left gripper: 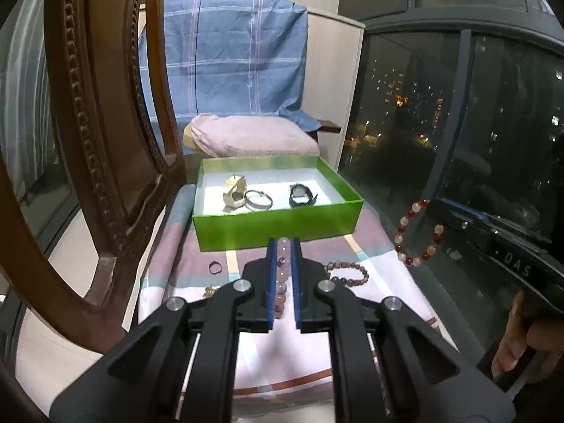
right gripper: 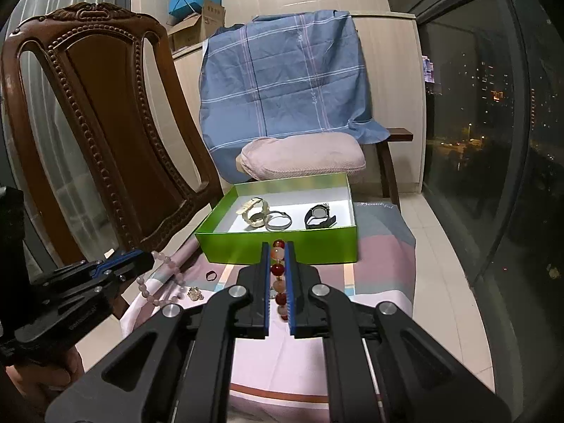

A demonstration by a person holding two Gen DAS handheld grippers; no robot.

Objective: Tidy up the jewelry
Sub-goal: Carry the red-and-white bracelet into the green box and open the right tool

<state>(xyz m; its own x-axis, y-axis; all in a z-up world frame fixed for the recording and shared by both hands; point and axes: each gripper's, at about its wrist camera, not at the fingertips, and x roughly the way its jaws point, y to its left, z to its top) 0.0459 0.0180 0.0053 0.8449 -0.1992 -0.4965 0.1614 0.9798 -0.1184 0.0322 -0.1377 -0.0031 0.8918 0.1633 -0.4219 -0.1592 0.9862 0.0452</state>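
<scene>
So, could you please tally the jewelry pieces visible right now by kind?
Watches: 2, a gold one and a black one, both in the green box.
Bangles: 1, in the box.
Bead bracelets: 3, pink in the left gripper, red-and-white in the right gripper, brown on the cloth.
Rings: 1.
Small gold charm: 1.
Total: 8

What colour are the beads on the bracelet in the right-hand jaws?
The bracelet alternates dark red and pale pinkish-white beads, clearest in the left wrist view.

Small trinket [right gripper: 195,294] beside dark ring [right gripper: 210,276], too tiny to identify
</scene>
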